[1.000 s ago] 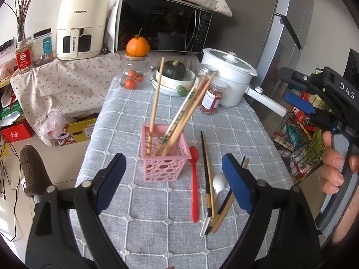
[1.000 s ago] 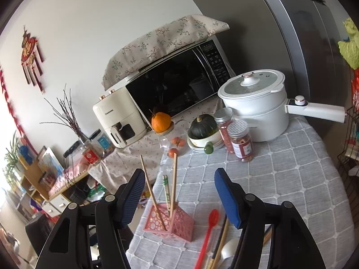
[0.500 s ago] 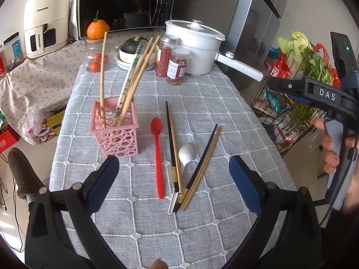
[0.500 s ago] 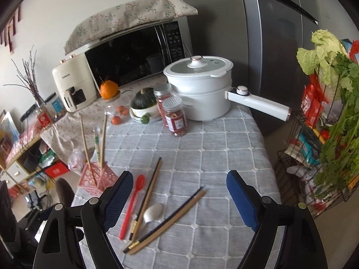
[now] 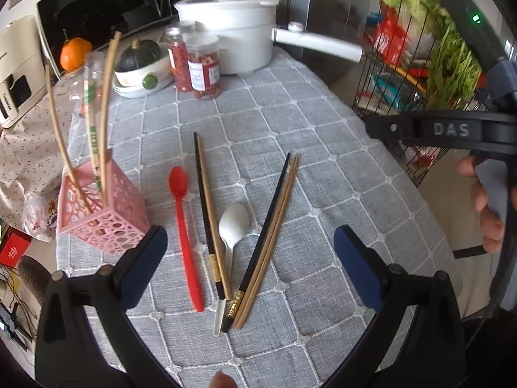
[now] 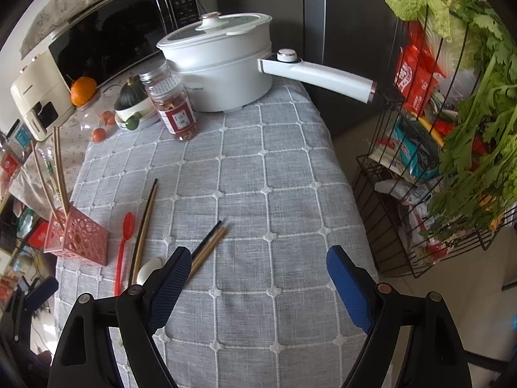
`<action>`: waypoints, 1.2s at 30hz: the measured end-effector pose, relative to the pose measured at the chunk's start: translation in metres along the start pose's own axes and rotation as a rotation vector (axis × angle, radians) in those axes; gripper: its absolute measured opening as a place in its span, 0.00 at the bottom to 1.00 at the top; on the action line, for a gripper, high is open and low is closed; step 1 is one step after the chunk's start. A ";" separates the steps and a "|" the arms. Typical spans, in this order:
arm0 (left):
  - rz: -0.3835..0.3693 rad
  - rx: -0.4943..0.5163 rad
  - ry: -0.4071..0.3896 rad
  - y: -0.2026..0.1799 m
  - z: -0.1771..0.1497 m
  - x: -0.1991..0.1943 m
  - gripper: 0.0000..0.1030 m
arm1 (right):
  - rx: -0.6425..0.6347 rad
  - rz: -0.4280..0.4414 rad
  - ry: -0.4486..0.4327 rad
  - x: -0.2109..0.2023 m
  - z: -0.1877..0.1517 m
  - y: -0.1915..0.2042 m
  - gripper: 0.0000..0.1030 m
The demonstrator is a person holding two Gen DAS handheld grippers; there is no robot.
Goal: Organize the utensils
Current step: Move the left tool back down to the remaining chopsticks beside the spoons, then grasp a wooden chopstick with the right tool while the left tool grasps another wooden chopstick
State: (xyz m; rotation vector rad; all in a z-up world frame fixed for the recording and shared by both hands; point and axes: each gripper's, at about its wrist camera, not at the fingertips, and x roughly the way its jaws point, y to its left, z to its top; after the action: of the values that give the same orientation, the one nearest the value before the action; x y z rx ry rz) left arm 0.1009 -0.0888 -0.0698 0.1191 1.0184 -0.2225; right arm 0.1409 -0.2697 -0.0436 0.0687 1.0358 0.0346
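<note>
Your left gripper now hangs over the loose utensils rather than in front of the pink basket as it did a second ago, and its jaws are opening with nothing pressed between the pads. Nearest to you on the grey tablecloth, framed between those fingers, lie the red spoon, a dark-and-wood chopstick pair, the white spoon and a second chopstick bundle, fanned out and touching at their near ends. Your right gripper has swung down from the wall and appliances towards the table too; its claws stand spread and empty, with the tips of the angled chopsticks just beside its left pad. So both tools look lined up for a pick, with nothing held yet. Further left, the basket already holds several upright chopsticks and looks like the destination. Beyond stand the jars and the white pot, well clear.
</note>
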 end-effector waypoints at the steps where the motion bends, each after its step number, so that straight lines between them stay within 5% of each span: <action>1: 0.013 0.004 0.052 -0.002 0.006 0.014 0.99 | 0.013 -0.005 0.012 0.003 0.000 -0.004 0.84; 4: 0.012 -0.021 0.135 -0.002 0.021 0.049 0.99 | 0.057 -0.022 0.032 0.010 -0.001 -0.016 0.84; 7: -0.044 -0.068 0.186 0.003 0.033 0.076 0.88 | 0.088 -0.033 0.052 0.017 -0.001 -0.023 0.84; 12: -0.131 -0.090 0.255 0.005 0.041 0.105 0.48 | 0.092 -0.039 0.077 0.024 -0.001 -0.027 0.84; 18: -0.180 -0.056 0.282 -0.003 0.044 0.119 0.23 | 0.086 -0.041 0.082 0.028 0.001 -0.028 0.84; 31: -0.084 0.032 0.305 -0.020 0.060 0.137 0.14 | 0.095 -0.042 0.116 0.041 0.002 -0.026 0.84; 36: -0.093 -0.019 0.185 -0.004 0.055 0.105 0.08 | 0.088 -0.034 0.134 0.046 0.001 -0.022 0.84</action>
State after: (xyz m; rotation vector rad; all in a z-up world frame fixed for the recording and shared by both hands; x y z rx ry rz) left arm 0.1987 -0.1173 -0.1309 0.0757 1.2118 -0.2903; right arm 0.1650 -0.2891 -0.0840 0.1303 1.1719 -0.0378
